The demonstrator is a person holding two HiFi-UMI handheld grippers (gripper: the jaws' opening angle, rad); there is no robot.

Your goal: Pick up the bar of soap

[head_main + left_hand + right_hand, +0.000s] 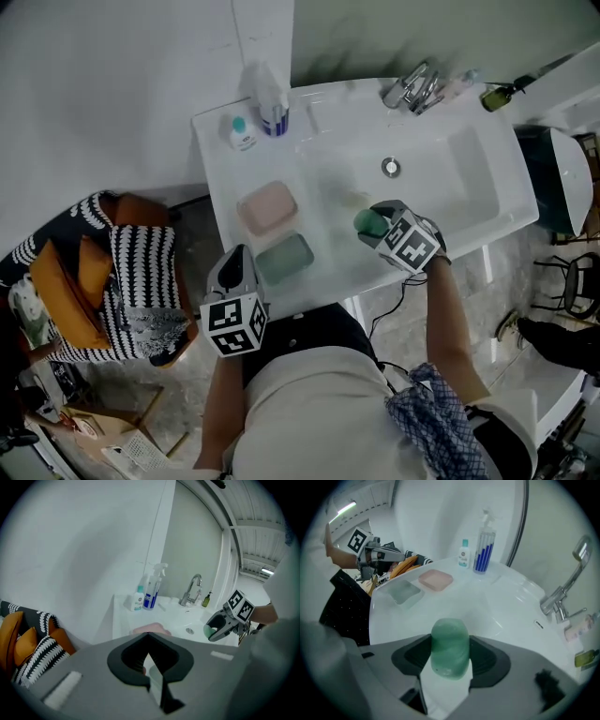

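Step in hand: the pick-up, judged as good as made. Your right gripper [373,221] has its jaws clamped on the green soap [450,646], over the sink [450,178]. Your left gripper [148,634] has its jaws together and empty. Next move: lift steadily with an even grip, as the bar looks slippery.

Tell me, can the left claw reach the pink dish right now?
Probably yes. The left claw hangs empty and shut close by, and the pink dish lies just ahead of it with nothing on top. Only the green dish sits beside the path.
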